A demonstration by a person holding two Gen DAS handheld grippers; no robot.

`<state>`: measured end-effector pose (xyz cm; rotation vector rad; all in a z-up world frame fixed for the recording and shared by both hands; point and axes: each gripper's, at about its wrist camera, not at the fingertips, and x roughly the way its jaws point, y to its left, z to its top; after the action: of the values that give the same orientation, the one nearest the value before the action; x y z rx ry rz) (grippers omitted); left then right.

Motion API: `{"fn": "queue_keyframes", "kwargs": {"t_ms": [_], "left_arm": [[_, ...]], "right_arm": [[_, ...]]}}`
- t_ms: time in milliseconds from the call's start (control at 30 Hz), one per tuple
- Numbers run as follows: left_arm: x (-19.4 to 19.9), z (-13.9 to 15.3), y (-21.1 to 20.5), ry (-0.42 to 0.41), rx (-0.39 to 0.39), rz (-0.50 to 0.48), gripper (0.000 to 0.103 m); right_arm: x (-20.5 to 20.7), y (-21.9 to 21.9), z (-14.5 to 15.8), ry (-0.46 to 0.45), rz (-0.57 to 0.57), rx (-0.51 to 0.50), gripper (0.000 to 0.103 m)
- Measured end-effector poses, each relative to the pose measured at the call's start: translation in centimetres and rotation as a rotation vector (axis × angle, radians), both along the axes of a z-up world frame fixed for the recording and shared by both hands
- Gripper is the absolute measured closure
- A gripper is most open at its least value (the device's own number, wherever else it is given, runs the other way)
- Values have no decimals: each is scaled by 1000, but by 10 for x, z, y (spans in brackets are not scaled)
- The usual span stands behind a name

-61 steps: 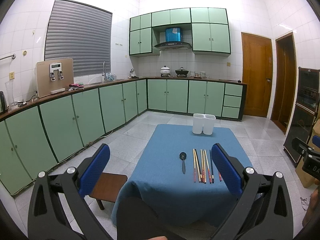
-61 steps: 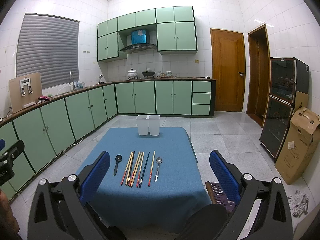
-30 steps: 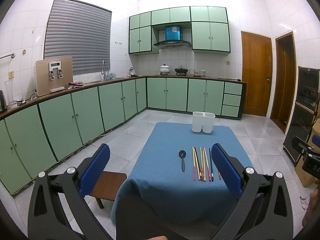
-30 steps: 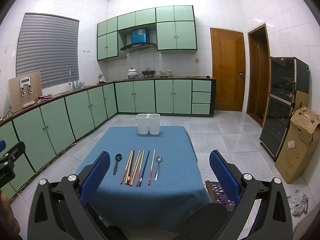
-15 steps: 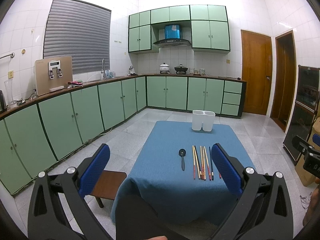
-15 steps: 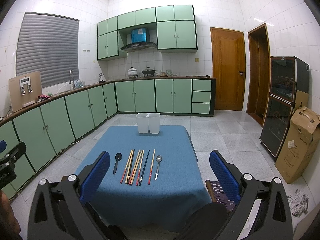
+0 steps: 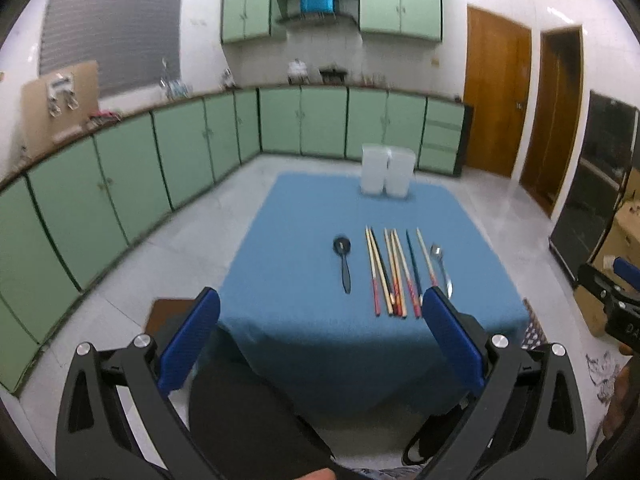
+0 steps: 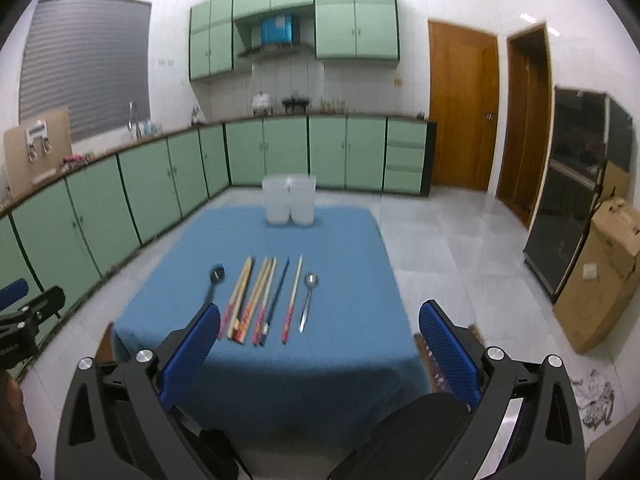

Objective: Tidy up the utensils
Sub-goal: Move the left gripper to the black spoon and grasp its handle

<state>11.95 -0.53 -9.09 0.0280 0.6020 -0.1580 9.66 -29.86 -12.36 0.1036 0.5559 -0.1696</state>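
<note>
Slender chopsticks (image 8: 256,298) between black spoon (image 7: 343,262) and shiny metal spoon (image 8: 308,300); both blue-padded claws, left gripper (image 7: 320,334) and right gripper (image 8: 319,338), spread apart, empty.

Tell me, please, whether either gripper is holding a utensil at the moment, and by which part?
Nothing is held. The left gripper and right gripper both have their jaws wide open and empty; the chopsticks lie on the table.

Both tools advanced toward the bench (image 7: 304,344) and tilted downward, left tool (image 7: 320,332) nearer the chopsticks (image 7: 394,272), right tool (image 8: 320,332) likewise, silver spoon (image 7: 440,266) newly visible in left view, both views blurred.
</note>
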Motion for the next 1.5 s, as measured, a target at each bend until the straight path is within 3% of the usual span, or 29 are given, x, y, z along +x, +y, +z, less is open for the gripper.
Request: {"fn": "queue_keyframes", "kwargs": {"t_ms": [133,367,500,800,1000,1133,1200,1300,1367,1500], "left_arm": [[59,-44,0,83,-41,-25,5],[133,-111,-16,174,-29,-51,5],[161,-137,-27,217,2,-69,5],[199,-163,-38,278,31,-78,5],[213,-180,-43,313,61,-84,5],[211,-183,-47,285,97,-80,5],[211,-183,-47,271,96,-74,5],[209,-181,-47,247,89,-68,21],[207,-179,-51,225,98,-84,45],[202,-177,-56,212,84,-111,64]], "right_arm": [[45,-8,-45,90,37,26,8],[111,-12,-103,171,75,58,35],[138,-15,-128,195,85,74,42],[172,-22,-161,226,94,115,61],[182,-26,-168,229,110,112,66],[186,-25,-170,214,126,77,67],[186,-26,-171,204,130,55,73],[187,-33,-171,201,117,59,87],[187,-39,-171,200,107,76,89],[186,-39,-172,195,118,89,90]]}}
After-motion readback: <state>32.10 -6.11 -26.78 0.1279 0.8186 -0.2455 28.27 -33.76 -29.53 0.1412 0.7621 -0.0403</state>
